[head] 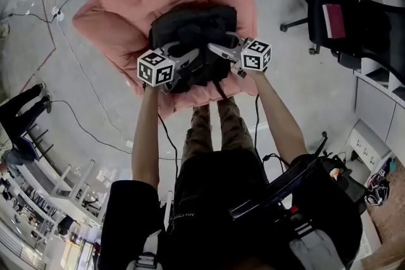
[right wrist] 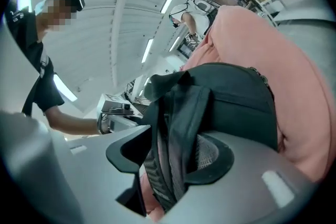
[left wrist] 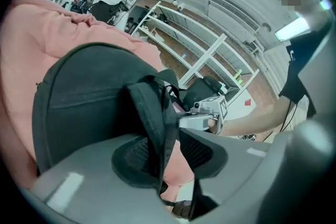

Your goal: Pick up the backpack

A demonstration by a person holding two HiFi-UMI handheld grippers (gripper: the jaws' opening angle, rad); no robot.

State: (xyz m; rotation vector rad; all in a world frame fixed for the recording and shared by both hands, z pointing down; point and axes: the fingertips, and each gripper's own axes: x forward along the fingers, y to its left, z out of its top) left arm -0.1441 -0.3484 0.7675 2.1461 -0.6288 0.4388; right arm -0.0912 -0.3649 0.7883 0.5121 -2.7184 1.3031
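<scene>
Grey concrete floor (head: 114, 110), pink beanbag (head: 120, 16) lying at 12 o'clock, office chair (head: 329, 9) standing at 2 o'clock. Black backpack (head: 190, 25) resting on beanbag. Left gripper (head: 188, 59) jaws closing around shoulder strap (left wrist: 152, 113), strap touching one pad, gap showing beside the other. Right gripper (head: 216, 47) jaws closing, pads pressing on other strap (right wrist: 181, 128), which is filling gap.

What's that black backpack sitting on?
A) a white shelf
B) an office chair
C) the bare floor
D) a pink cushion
D: in the head view the backpack lies on top of the big pink cushion.
</scene>
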